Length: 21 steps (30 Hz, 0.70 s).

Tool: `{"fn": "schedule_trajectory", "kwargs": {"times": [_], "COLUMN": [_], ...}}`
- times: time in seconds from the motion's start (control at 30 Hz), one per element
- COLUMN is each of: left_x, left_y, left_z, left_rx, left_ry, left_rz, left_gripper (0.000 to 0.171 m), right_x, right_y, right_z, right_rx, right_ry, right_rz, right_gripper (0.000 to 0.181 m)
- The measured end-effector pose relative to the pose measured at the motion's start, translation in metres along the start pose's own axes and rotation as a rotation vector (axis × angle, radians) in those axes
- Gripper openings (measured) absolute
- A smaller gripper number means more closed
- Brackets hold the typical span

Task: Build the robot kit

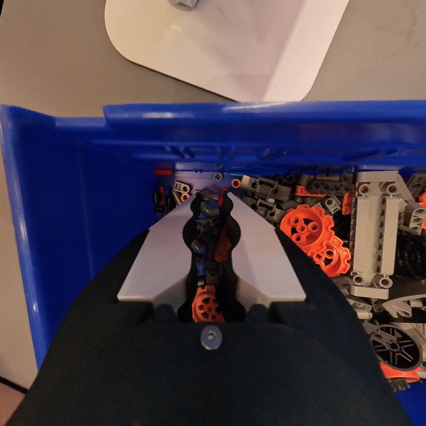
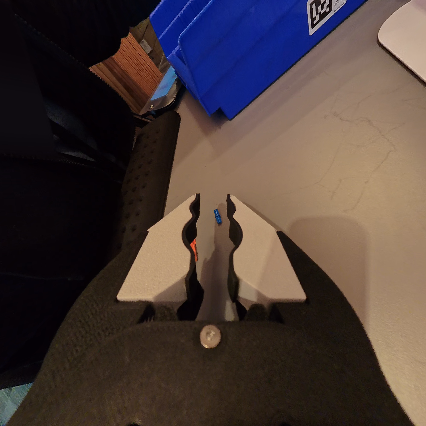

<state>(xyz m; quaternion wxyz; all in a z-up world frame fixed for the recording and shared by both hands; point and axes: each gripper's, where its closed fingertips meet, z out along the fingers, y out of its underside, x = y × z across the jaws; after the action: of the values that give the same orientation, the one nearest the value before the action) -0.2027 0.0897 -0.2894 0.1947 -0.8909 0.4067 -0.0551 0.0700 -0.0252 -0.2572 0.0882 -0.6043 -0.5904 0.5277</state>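
My left gripper (image 1: 211, 196) is down inside a blue bin (image 1: 69, 184), over a heap of grey, black and orange building-toy parts. Its jaws stand a little apart, and a thin red piece (image 1: 222, 244) lies along the right finger's inner edge. A small orange gear (image 1: 206, 306) shows in the gap near the gripper's base. My right gripper (image 2: 213, 196) hovers over the grey table (image 2: 322, 161), jaws a little apart. A small blue pin (image 2: 217, 216) lies on the table between its tips. An orange piece (image 2: 194, 250) peeks out at the left finger's inner edge.
Two large orange gear wheels (image 1: 304, 224), a long grey frame (image 1: 373, 230) and a black spoked wheel (image 1: 395, 348) lie right of the left gripper. A white tray-like object (image 1: 219, 46) sits beyond the bin. Stacked blue bins (image 2: 242, 57) and a black perforated armrest (image 2: 149, 173) border the table. My right fingertips sit around 30 cm from my left ones.
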Motion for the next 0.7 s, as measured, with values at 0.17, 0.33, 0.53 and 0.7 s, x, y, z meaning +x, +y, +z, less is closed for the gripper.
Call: {"fn": "schedule_trajectory", "kwargs": {"times": [0.17, 0.33, 0.53, 0.7], "left_x": [0.004, 0.010, 0.010, 0.010], "left_y": [0.001, 0.007, 0.009, 0.011], "left_z": [0.000, -0.003, -0.008, -0.008], "left_rx": [0.004, -0.021, -0.021, -0.032], "left_ry": [0.017, 0.047, 0.032, 0.011], "left_rz": [-0.030, -0.011, -0.011, 0.020], "left_gripper": [0.015, 0.014, 0.014, 0.014], "right_x": [-0.001, -0.002, -0.001, -0.001], "right_y": [-0.001, -0.001, -0.001, -0.001], "right_z": [0.000, -0.001, -0.001, -0.001], "right_rx": [0.002, 0.004, 0.004, 0.007], "right_ry": [0.000, -0.001, -0.002, -0.002], "right_rz": [-0.003, -0.005, -0.003, -0.004], "right_gripper": [0.021, 0.021, 0.021, 0.021]}}
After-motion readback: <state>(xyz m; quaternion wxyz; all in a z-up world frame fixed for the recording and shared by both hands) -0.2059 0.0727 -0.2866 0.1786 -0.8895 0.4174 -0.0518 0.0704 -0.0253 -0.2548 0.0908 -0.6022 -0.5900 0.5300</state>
